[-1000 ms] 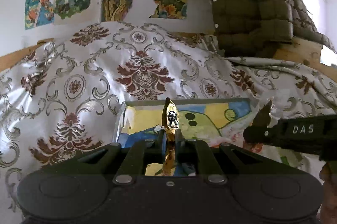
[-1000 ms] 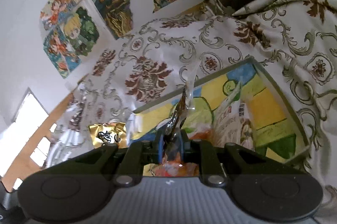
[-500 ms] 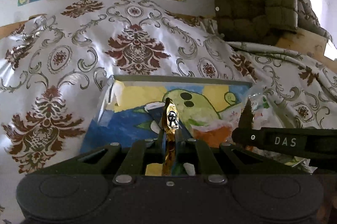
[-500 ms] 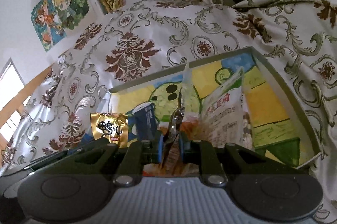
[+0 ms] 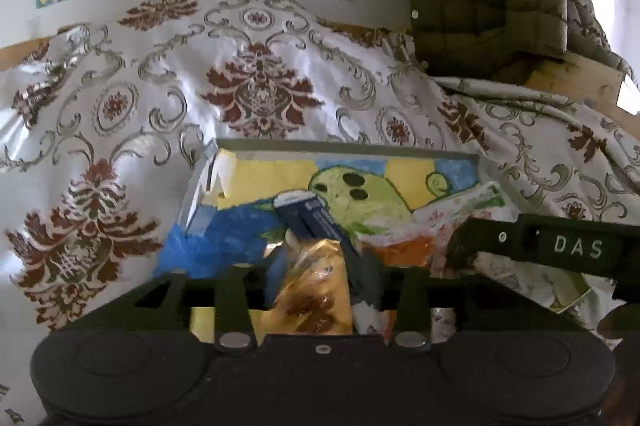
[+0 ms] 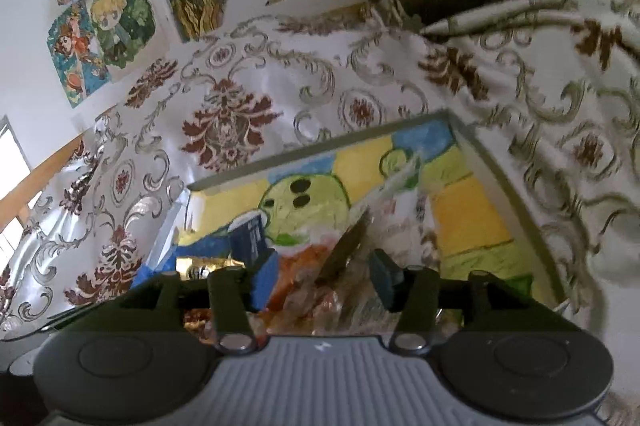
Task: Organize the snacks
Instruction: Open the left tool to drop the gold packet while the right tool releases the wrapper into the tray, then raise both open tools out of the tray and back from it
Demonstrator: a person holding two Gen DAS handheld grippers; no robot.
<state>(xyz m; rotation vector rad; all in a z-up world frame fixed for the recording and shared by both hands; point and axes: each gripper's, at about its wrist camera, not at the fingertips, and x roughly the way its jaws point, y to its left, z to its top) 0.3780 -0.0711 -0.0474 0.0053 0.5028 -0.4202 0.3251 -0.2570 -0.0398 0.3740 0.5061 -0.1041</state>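
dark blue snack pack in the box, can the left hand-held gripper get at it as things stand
Probably yes. The dark blue snack pack lies just ahead of the left hand-held gripper, whose jaws have just opened. The gold packet lying loose between them partly covers its near end.

Support surface: a white cloth [image 5: 168,93] with maroon damask medallions and grey scrollwork, lying rumpled and in folds toward the right. Resting directly on it, a shallow grey-rimmed tray [image 5: 348,145] whose floor is painted with a green cartoon figure on yellow and blue. Snack packets lie inside the tray.
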